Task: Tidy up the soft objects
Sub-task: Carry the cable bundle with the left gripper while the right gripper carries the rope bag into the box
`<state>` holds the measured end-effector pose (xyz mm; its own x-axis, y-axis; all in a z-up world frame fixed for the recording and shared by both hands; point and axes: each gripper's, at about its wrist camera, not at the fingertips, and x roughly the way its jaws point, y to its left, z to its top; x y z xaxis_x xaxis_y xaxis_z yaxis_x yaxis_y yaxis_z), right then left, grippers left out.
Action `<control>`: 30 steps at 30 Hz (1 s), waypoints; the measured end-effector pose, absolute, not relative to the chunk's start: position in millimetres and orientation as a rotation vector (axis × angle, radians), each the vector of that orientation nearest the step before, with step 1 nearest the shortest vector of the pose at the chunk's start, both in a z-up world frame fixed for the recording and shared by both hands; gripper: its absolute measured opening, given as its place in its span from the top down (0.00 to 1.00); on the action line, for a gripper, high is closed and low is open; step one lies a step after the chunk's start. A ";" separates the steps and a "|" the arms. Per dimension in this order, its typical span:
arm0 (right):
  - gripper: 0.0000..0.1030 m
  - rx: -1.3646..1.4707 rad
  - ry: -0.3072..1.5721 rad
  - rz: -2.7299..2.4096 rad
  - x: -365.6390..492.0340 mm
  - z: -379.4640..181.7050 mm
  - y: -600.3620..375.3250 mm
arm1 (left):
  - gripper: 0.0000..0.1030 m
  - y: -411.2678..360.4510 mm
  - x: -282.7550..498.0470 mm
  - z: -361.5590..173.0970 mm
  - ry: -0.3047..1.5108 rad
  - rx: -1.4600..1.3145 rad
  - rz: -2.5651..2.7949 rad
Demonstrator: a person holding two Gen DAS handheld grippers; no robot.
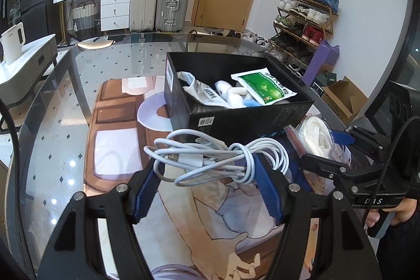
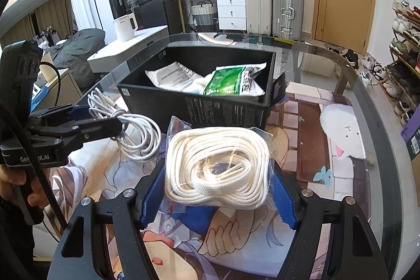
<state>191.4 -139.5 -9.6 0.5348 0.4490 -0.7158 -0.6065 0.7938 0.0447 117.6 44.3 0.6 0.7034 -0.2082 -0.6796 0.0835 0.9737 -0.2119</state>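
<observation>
My left gripper [image 1: 207, 169] is shut on a bundle of white charging cable [image 1: 218, 159], held above the table just in front of the black box [image 1: 236, 120]. My right gripper [image 2: 218, 188] is shut on a clear bag of coiled white flat cord [image 2: 218, 164], also lifted close to the box [image 2: 210, 106]. Each gripper shows in the other's view: the right one [image 1: 328, 148] with its bag [image 1: 317, 135], the left one [image 2: 86, 120] with the cable [image 2: 136, 133]. Inside the box lie a green packet [image 1: 262, 88], a white packet [image 1: 202, 91] and a white plush toy [image 1: 233, 93].
The glass table [image 1: 65, 127] carries a printed cartoon mat [image 2: 302, 143]. Suitcases [image 1: 160, 4], a white drawer desk [image 1: 110, 1] and a door stand behind. A shoe rack [image 1: 302, 22] and cardboard box [image 1: 344, 96] are at the right. A person's hands [image 2: 15, 185] hold the gripper handles.
</observation>
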 end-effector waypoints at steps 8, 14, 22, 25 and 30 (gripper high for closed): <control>0.29 -0.238 0.743 0.630 193.6 16.0 -136.9 | 0.34 43.4 120.1 20.4 0.735 -0.164 -0.163; 0.29 -0.252 0.715 0.635 194.4 31.7 -129.5 | 0.34 42.7 128.5 35.8 0.712 -0.161 -0.163; 0.29 -0.271 0.710 0.637 201.3 37.2 -126.3 | 0.34 47.4 139.3 42.7 0.702 -0.161 -0.145; 0.29 -0.276 0.713 0.637 205.9 38.0 -125.7 | 0.34 47.9 143.6 42.8 0.701 -0.157 -0.147; 0.29 -0.290 0.723 0.641 213.0 38.7 -122.3 | 0.34 50.6 151.7 39.8 0.707 -0.164 -0.150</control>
<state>213.0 -122.2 38.7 0.5714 0.4412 -0.6920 -0.6338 0.7729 -0.0305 151.7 50.6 39.8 0.7505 -0.1919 -0.6324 0.0814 0.9765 -0.1997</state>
